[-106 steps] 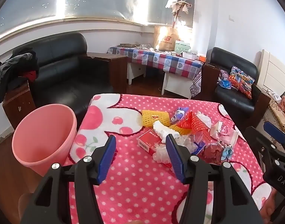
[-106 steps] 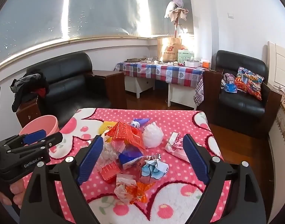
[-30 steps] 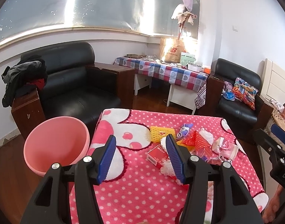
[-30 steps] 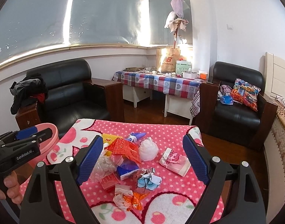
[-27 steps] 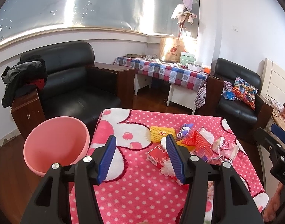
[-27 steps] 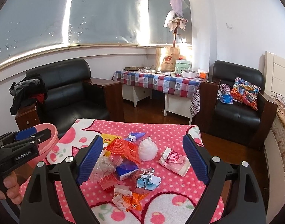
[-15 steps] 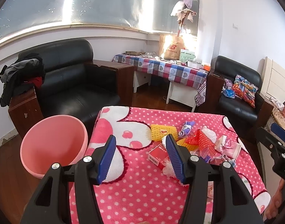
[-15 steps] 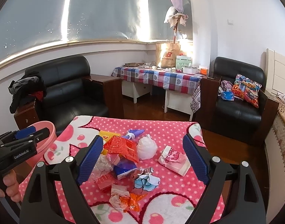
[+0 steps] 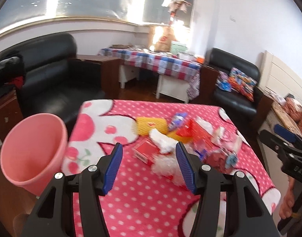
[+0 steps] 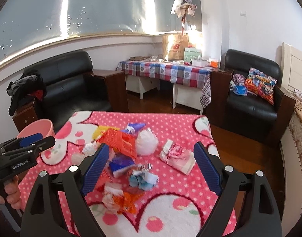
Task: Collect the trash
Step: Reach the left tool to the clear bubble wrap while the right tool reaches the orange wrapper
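A pile of trash lies on a table covered by a pink polka-dot cloth (image 9: 131, 201) (image 10: 182, 122): a red box (image 9: 145, 151), white crumpled plastic (image 9: 162, 140), a yellow net sleeve (image 9: 151, 125), an orange net (image 10: 119, 140), a white bag (image 10: 147, 142), a pink-and-white packet (image 10: 176, 156), a blue-white wrapper (image 10: 143, 177). A pink bin (image 9: 32, 150) (image 10: 37, 128) stands left of the table. My left gripper (image 9: 149, 162) is open and empty above the near table, short of the red box. My right gripper (image 10: 150, 165) is open and empty above the pile.
A black sofa (image 10: 71, 83) stands behind the bin with dark clothes (image 10: 26, 86) on its arm. A side table with a checked cloth (image 10: 166, 69) is at the back. A black armchair (image 10: 253, 90) with a bright cushion is at the right.
Both grippers have tilted down and come closer to the table, so the trash pile looks larger. Both stay open and empty. Nothing on the table has moved.
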